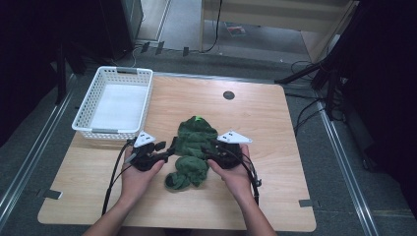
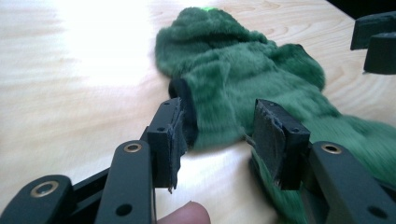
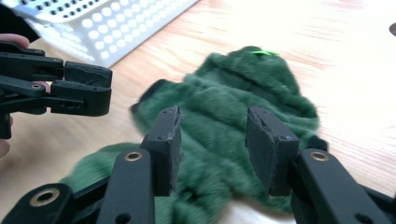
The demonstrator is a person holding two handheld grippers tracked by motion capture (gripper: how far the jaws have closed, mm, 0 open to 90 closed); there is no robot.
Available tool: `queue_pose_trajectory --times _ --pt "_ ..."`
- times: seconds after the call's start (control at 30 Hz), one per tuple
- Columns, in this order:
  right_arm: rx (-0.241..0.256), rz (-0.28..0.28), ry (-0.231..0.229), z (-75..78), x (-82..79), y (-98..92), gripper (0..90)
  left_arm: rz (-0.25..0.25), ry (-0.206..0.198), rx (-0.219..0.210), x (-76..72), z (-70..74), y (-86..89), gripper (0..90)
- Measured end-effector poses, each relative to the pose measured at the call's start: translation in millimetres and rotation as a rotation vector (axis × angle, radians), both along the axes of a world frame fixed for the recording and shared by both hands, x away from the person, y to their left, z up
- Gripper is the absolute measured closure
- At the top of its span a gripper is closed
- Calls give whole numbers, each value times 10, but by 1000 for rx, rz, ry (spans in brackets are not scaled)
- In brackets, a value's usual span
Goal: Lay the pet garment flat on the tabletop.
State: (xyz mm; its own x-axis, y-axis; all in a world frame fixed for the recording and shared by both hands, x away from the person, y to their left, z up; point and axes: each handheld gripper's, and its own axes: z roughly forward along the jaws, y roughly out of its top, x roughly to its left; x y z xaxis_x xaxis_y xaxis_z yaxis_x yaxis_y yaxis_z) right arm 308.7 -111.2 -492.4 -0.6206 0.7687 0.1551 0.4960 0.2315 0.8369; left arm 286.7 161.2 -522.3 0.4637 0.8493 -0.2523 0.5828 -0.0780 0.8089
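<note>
While your two hands sit low in the middle of the high view, the green fuzzy garment (image 1: pixel 193 150) lies crumpled between them on the wooden table (image 1: pixel 275 128), just below the frame's centre. Your left gripper (image 1: pixel 169 149) reaches in from the left side of that view and meets the cloth's left edge. In the left gripper view its jaws stand wide apart, with a dark-lined cuff (image 2: pixel 184 109) of the garment (image 2: pixel 243 79) lying between them, close to the left pad; nothing is pinched. Your right gripper (image 1: pixel 206 152) comes in from the right, with its grey plate (image 1: pixel 235 137) on top. In the right gripper view its jaws are spread wide too, hovering over the green pile (image 3: pixel 224 116) without clamping it. Your left gripper (image 3: pixel 88 88) shows at the left edge of that view. At the upper left of the high view stands a white basket (image 1: pixel 88 110), well apart from the garment.
</note>
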Motion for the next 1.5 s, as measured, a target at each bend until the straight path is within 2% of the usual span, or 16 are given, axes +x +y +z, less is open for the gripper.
queue_pose_trajectory --times 0.07,0.23,0.33,0.47,0.5,0.53,0.6,0.67,0.73,0.93,1.03,1.13,1.27,1.33,1.43,1.5 --pt "3 8 -9 33 -63 31 552 -3 10 -11 -107 -14 41 535" --pt "10 81 14 51 -178 227 511 -55 48 -33 -402 -151 73 556" --pt "-34 118 14 -6 -211 387 450 -84 61 -3 -482 -213 70 583" --pt "-100 147 83 -158 -219 560 403 -106 64 9 -524 -292 24 603" --pt "-133 143 83 -197 -227 586 428 -113 67 27 -528 -313 3 615" --pt "-165 120 61 -226 -246 600 502 -119 66 36 -534 -320 -19 630" --pt "-181 86 20 -255 -276 568 666 -124 56 54 -543 -315 -36 673" --pt "-140 71 0 -253 -290 482 788 -128 70 51 -535 -324 -40 745" --pt "-96 42 -23 -232 -314 381 825 -134 78 43 -527 -326 -35 794" --pt "6 -40 -72 -154 -463 -37 788 -140 81 47 -527 -325 -34 827" --pt "45 -106 -49 -156 -546 -318 768 -140 84 40 -522 -327 -30 828" --pt "23 -169 -20 -221 -627 -591 728 -135 86 38 -515 -327 -22 822" --pt "34 -271 26 -307 -715 -959 651 -115 78 23 -507 -316 9 752" --pt "80 -316 14 -279 -765 -1133 618 -102 59 -11 -507 -280 63 672" --pt "115 -311 -23 -216 -783 -1190 572 -95 34 -47 -509 -199 103 620" --pt "120 -273 -33 -198 -776 -1149 535 -105 20 -67 -516 -156 97 573"
